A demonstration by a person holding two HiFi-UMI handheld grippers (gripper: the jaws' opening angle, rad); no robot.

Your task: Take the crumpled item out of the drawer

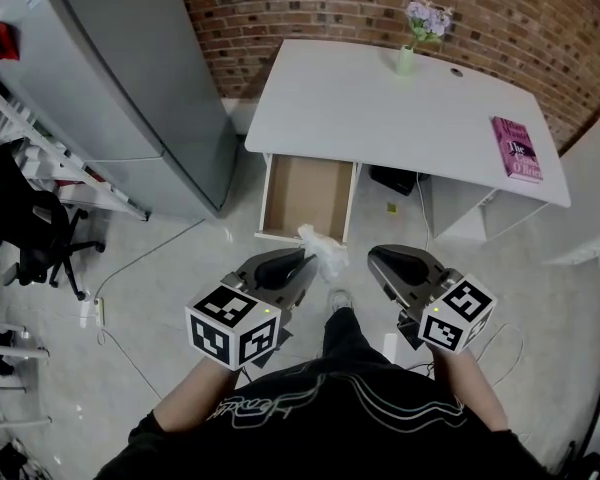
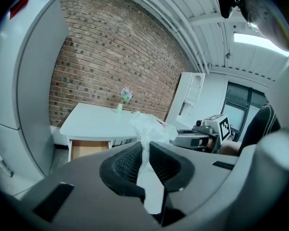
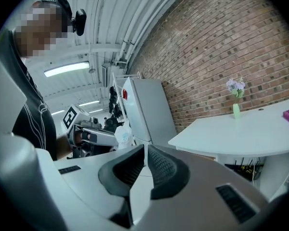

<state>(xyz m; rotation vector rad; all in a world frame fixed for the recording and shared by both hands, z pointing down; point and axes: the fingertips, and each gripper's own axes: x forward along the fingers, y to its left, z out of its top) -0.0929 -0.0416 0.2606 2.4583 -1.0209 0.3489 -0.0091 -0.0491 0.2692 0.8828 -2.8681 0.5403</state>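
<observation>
A crumpled white item (image 1: 325, 252) hangs in the air in front of the open drawer (image 1: 305, 196) of the white desk (image 1: 380, 108). My left gripper (image 1: 308, 264) is shut on it. In the left gripper view the item (image 2: 151, 131) bunches up above the pads, and a strip of it runs down between them at the left gripper (image 2: 145, 154). The drawer (image 2: 89, 149) shows a bare brown inside. My right gripper (image 1: 376, 259) hovers to the right at the same height. Its jaws are shut with nothing between them, as at the right gripper (image 3: 145, 150). The right gripper view also catches the item (image 3: 123, 134).
A vase of flowers (image 1: 410, 48) and a pink book (image 1: 517, 148) are on the desk. A grey refrigerator (image 1: 130, 98) stands to the left, with a black chair (image 1: 40, 233) nearer. A brick wall runs behind the desk. Black cables and a box lie under the desk (image 1: 392, 180).
</observation>
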